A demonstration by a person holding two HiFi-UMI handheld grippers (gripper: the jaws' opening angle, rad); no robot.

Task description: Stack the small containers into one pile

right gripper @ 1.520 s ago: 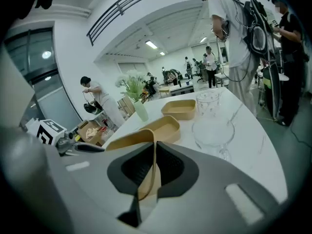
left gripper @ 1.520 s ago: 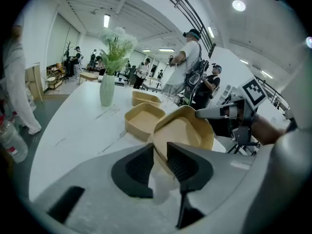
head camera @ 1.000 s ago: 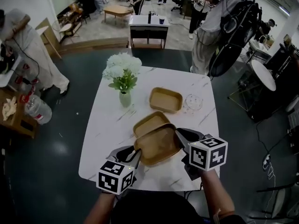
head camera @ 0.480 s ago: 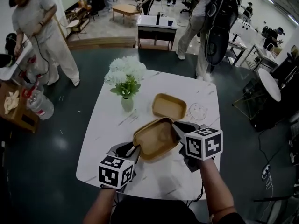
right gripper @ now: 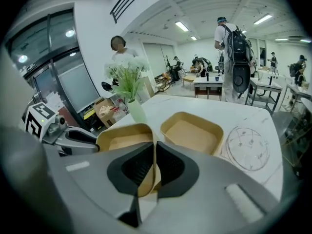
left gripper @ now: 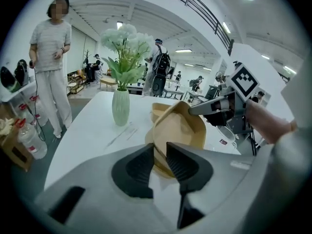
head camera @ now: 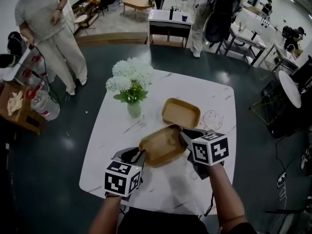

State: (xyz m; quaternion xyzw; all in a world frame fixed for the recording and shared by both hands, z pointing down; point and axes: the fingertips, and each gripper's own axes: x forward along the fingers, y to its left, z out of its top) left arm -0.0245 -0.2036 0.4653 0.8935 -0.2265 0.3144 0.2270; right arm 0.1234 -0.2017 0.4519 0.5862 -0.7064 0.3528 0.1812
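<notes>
Both grippers hold a shallow brown container (head camera: 163, 144) over the white table (head camera: 109, 130). The left gripper (head camera: 141, 155) grips its near-left rim; in the left gripper view the left gripper (left gripper: 160, 152) has just been closing, and the rim fills the gap between its pads. The right gripper (head camera: 183, 132) is shut on the thin right wall, which shows in the right gripper view (right gripper: 155, 147). A second brown container (head camera: 180, 112) lies empty farther back. Another container seen earlier beside the held one is now covered by it.
A vase of white flowers (head camera: 130, 84) stands at the table's back left. A clear round lid (head camera: 213, 118) lies right of the far container. A person (head camera: 46, 23) stands off the table's left side, and more people and desks are behind.
Both grippers carried the container away from me across the table. It now sits over the middle container, which showed a second ago and is now hidden.
</notes>
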